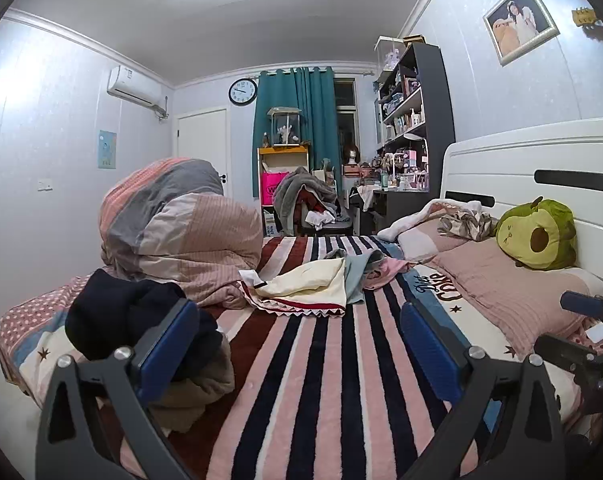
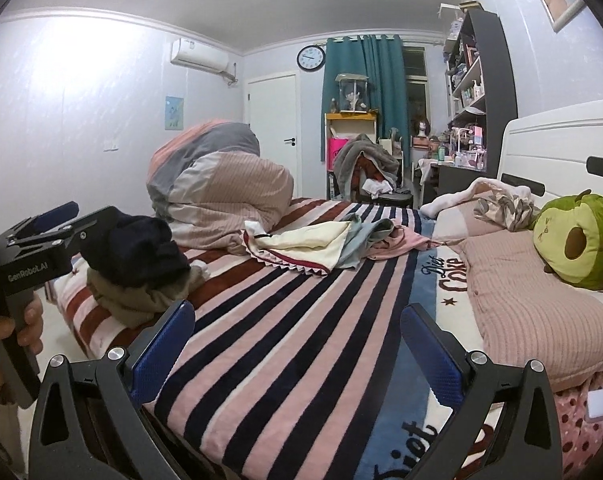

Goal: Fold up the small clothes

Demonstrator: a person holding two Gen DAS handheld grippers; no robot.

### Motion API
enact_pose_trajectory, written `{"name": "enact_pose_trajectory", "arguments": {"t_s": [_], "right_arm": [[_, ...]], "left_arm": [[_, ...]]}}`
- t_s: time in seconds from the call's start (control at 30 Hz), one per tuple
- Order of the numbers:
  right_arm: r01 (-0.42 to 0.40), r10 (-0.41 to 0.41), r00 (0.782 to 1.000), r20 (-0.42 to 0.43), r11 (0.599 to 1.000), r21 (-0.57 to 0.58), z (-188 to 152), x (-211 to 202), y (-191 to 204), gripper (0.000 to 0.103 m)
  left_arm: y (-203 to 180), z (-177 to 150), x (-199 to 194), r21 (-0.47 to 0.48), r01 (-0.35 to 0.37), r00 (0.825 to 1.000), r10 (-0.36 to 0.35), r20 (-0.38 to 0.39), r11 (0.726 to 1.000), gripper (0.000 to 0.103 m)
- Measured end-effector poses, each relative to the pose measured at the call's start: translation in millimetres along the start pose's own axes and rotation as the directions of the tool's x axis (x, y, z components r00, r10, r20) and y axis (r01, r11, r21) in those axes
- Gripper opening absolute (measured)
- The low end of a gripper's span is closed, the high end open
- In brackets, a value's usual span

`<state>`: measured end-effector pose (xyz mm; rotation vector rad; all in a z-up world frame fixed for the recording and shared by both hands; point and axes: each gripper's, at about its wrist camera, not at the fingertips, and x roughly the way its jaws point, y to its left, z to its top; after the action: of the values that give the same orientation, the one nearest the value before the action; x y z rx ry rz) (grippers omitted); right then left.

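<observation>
left tool [image 1: 297, 344] open | right tool [image 2: 297, 340] open | clothes pile [image 1: 313, 280] apart

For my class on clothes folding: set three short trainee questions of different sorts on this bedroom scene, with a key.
1. True or false: the right hand-held gripper is clamped on a garment.
2. Multiple choice: the dark folded garment lies on top of A) the avocado plush, B) an olive-brown garment, C) the rolled duvet.
3. Fill in: the heap of unfolded clothes lies on the ____ blanket.

Key: 1 false, both hand-held grippers are open and hold nothing, the left hand-held gripper too; 2 B; 3 striped.
</observation>
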<state>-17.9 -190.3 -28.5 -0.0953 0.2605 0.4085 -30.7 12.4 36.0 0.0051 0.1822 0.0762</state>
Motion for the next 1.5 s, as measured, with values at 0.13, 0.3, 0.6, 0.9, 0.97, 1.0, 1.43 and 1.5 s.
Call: {"name": "enact_pose_trajectory", "arguments": {"t_s": [0.13, 0.3, 0.6, 0.9, 0.97, 1.0, 1.43, 1.5], "right_arm": [[0.003, -0.003, 1.0, 0.003, 1.0, 0.003, 1.6, -1.7, 1.0, 0.102], [-0.001, 0.001, 1.0, 0.002, 1.0, 0.001, 0.4, -0.8, -0.8, 0.102], [-0.002, 0.002, 1.0, -0.001, 1.0, 0.001, 5.8, 0.0, 1.4, 0.102], [0.005, -0.005, 1.0, -0.005, 1.0, 0.006, 8.0, 1.5, 1.9, 0.102], [0.007, -0.007, 1.0, -0.005, 1.0, 0.005, 8.0, 1.6, 2.1, 0.102], [0.007, -0.007, 1.0, -0.005, 1.0, 0.005, 7.9, 1.5, 2.1, 0.102], [0.006, -0.006, 1.0, -0.004, 1.0, 0.008, 7.6, 1.5, 2.3, 0.102], [0.005, -0.005, 1.0, -0.003, 1.0, 0.012, 7.5, 1.6, 2.0, 0.102]], "left_arm": [[1.8, -1.3, 1.7, -0.004, -0.005, 1.0, 0.005, -0.005, 1.0, 0.1], [4.1, -2.5, 4.3, -0.001, -0.016, 1.0, 0.016, -0.004, 1.0, 0.1], [9.9, -7.4, 8.4, -0.009, -0.034, 0.999, 0.034, -0.015, 0.999, 0.1], [12.8, -8.3, 8.9, -0.012, -0.039, 0.999, 0.039, -0.011, 0.999, 0.1], [13.3, -8.7, 9.0, -0.011, -0.043, 0.999, 0.043, -0.01, 0.999, 0.1], [13.5, -9.0, 9.1, -0.01, -0.046, 0.999, 0.046, -0.008, 0.999, 0.1], [14.4, -9.5, 9.9, -0.009, -0.053, 0.999, 0.053, -0.008, 0.999, 0.102], [14.5, -9.5, 10.0, -0.009, -0.052, 0.999, 0.052, -0.008, 0.999, 0.102]]}}
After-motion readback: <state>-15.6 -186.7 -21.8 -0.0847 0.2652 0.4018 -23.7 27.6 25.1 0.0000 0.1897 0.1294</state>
